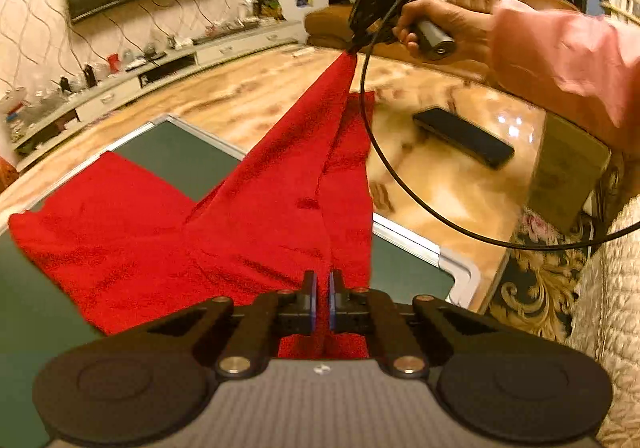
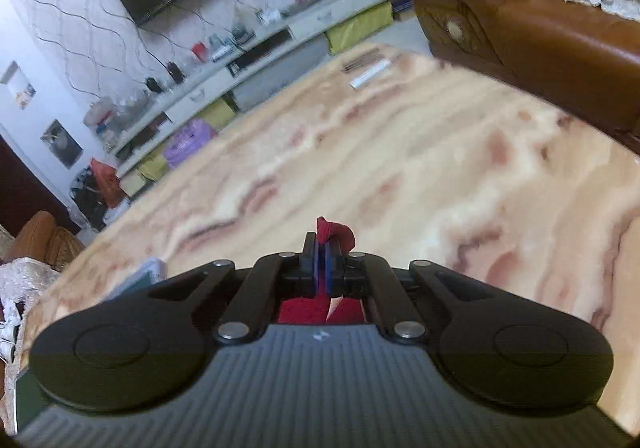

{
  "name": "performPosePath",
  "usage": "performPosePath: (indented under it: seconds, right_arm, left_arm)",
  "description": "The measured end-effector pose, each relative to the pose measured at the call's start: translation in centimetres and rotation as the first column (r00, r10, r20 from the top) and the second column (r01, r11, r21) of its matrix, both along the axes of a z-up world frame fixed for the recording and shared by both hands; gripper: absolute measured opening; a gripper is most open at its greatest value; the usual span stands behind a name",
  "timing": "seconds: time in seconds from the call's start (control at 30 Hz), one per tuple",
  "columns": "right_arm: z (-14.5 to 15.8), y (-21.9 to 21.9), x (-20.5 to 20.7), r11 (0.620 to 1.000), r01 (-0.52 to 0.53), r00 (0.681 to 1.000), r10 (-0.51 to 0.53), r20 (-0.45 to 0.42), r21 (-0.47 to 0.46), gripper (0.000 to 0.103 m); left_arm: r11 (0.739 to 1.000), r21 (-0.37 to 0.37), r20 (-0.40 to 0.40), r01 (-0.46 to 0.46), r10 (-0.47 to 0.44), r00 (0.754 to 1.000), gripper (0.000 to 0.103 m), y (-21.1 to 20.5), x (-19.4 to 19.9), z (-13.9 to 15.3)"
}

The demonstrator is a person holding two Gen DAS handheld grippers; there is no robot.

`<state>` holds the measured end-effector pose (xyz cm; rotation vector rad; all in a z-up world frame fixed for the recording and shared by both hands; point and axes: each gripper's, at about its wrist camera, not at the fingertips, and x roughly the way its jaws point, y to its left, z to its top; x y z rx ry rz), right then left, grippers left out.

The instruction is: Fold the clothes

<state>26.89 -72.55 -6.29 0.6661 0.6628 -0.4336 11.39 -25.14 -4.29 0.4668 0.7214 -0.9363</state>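
The red cloth (image 1: 224, 232) lies with its left part flat on a dark green mat (image 1: 176, 155) on the marble-patterned table (image 1: 256, 95), while the left gripper (image 1: 321, 290), angled downward, has its jaws clamped together on the near edge. From there the fabric rises in a taut, finely textured band to the right gripper (image 1: 354, 47), clamped on the far corner and held aloft by a hand (image 1: 444, 25) in a pink sleeve (image 1: 560, 59), its black cable (image 1: 376, 151) looping down. The pinched corner is mostly hidden; a glossy black phone (image 1: 464, 135) lies right.
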Motion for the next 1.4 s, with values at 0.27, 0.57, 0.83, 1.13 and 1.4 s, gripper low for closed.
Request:
performPosePath:
  seconds: [0.27, 0.57, 0.83, 1.13, 1.4]
  right_arm:
    - [-8.2, -2.5, 0.7, 0.992, 0.061, 0.987, -0.044, -0.151, 0.11, 0.005]
    - [0.0, -0.3, 1.3, 0.989, -0.095, 0.985, 0.076, 0.157, 0.117, 0.005]
    - [-7.6, -4.5, 1.1, 0.989, 0.053, 0.993, -0.037, -0.116, 0.139, 0.005]
    - [-7.1, -4.2, 0.4, 0.991, 0.065, 0.992, -0.052, -0.114, 0.119, 0.006]
    - [-7.0, -4.3, -0.6, 0.982, 0.145, 0.975, -0.122, -0.184, 0.117, 0.039]
  left_arm:
    - [0.999, 0.038, -0.043, -0.005, 0.007, 0.999, 0.006, 0.5, 0.2, -2.6]
    - [0.998, -0.044, 0.026, 0.047, -0.046, 0.999, 0.006, 2.0, -0.6, 0.5]
    - [0.993, -0.008, -0.006, 0.115, -0.115, 0.993, 0.006, 0.6, -1.1, -1.8]
    - [0.992, -0.021, -0.02, 0.121, -0.121, 0.992, 0.006, 1.4, -1.2, -2.2]
    - [0.992, -0.008, -0.024, 0.129, -0.129, 0.991, 0.006, 1.8, -1.3, -2.4]
